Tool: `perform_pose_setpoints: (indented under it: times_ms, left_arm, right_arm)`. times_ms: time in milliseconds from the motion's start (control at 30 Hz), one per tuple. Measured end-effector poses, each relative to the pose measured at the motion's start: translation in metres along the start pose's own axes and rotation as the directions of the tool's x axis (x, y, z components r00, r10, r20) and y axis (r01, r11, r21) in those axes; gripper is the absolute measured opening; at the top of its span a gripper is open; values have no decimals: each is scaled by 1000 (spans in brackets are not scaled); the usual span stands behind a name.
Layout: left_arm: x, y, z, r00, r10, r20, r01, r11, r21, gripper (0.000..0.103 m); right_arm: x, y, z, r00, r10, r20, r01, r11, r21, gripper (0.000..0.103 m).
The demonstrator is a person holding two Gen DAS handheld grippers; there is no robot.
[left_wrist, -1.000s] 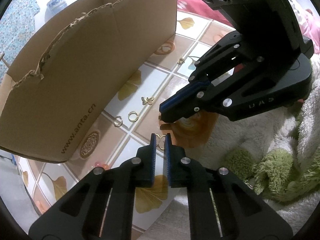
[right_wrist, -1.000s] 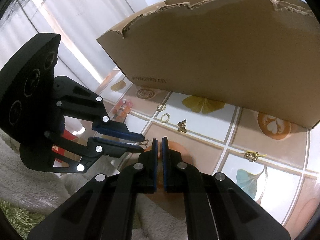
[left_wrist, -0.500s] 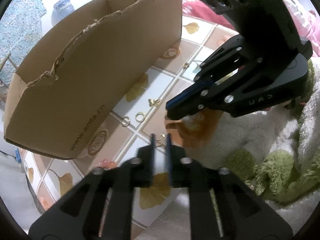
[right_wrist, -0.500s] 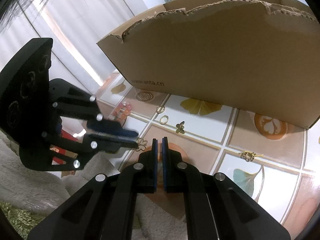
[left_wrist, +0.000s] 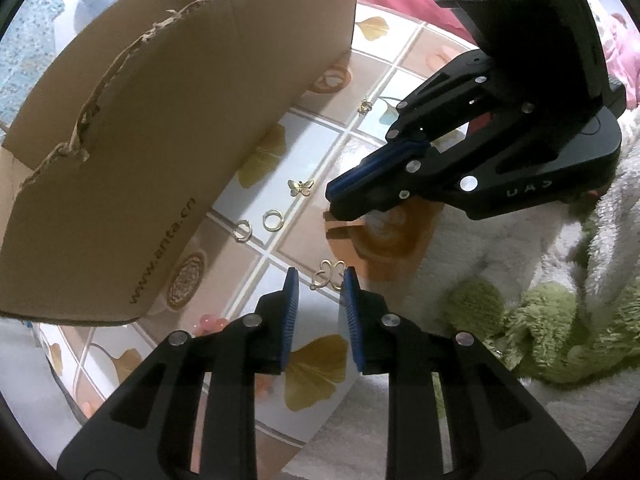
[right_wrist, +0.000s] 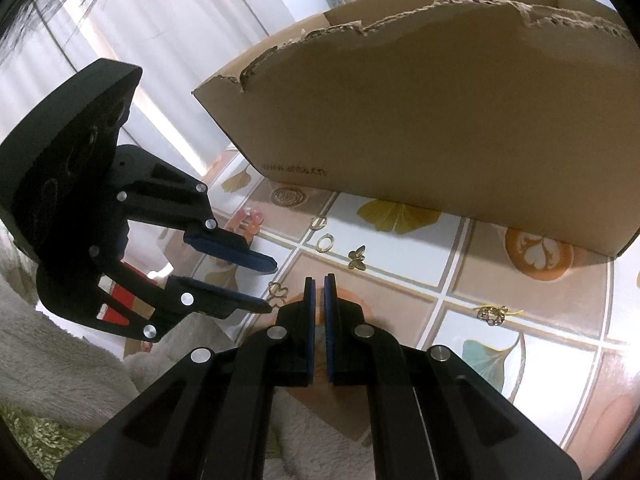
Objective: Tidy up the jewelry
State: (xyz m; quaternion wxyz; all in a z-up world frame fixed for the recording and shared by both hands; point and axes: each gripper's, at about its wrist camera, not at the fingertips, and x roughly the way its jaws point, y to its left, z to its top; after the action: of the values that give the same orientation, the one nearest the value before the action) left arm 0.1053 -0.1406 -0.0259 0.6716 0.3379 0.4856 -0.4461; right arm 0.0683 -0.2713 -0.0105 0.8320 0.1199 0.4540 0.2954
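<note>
The left gripper (left_wrist: 319,276) is hanging low over the tiled tabletop (left_wrist: 320,152) with its blue-padded jaws parted to a moderate gap and nothing between the pads; a small gold looped charm (left_wrist: 329,273) is lying flat on the tabletop right at the fingertips, sitting in the mouth of the gap but not clamped. From the right wrist view that same charm (right_wrist: 277,293) is lying between the left gripper's (right_wrist: 269,285) two fingertips, close to the lower one; contact is unclear. The right gripper (right_wrist: 318,278) is sitting just beside it with jaws nearly closed, only a thin slit showing, gripping nothing; its tips (left_wrist: 334,206) are hovering over an orange coaster-like piece (left_wrist: 384,240) at the table edge. Further out, a gold butterfly charm (left_wrist: 301,187) and two gold rings (left_wrist: 273,220) (left_wrist: 242,231) are lying loose on the tiles, near each other and between the grippers and the cardboard box (left_wrist: 160,120). Another small gold piece (left_wrist: 364,106) is lying well apart, farther along the box. Pink beads (left_wrist: 210,322) are lying near the box corner. A fluffy white and green blanket (left_wrist: 540,320) is bunching up beside the table.
</note>
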Motion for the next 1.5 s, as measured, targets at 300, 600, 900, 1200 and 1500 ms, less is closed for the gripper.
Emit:
perform_pose_setpoints:
  times_ms: [300, 600, 900, 1200, 1500]
  left_arm:
    - [9, -3, 11, 998, -26, -48, 27, 1000, 16, 22]
    - [20, -7, 25, 992, -7, -125, 9, 1000, 21, 21]
    - [34, -5, 47, 987, -16, -158, 19, 1000, 16, 21]
    - [37, -4, 50, 987, -16, -161, 20, 999, 26, 17]
    - [34, -12, 52, 989, -7, -151, 12, 999, 33, 16]
  right_arm:
    - [-4, -8, -3, 1000, 7, 14, -7, 1000, 16, 5]
    - [-6, -12, -2, 999, 18, 31, -19, 1000, 22, 5]
    - [-7, -13, -3, 999, 26, 41, -27, 999, 25, 5]
    - [-7, -14, -4, 999, 27, 45, -29, 999, 31, 5]
    - [-9, -17, -4, 999, 24, 49, -26, 999, 39, 5]
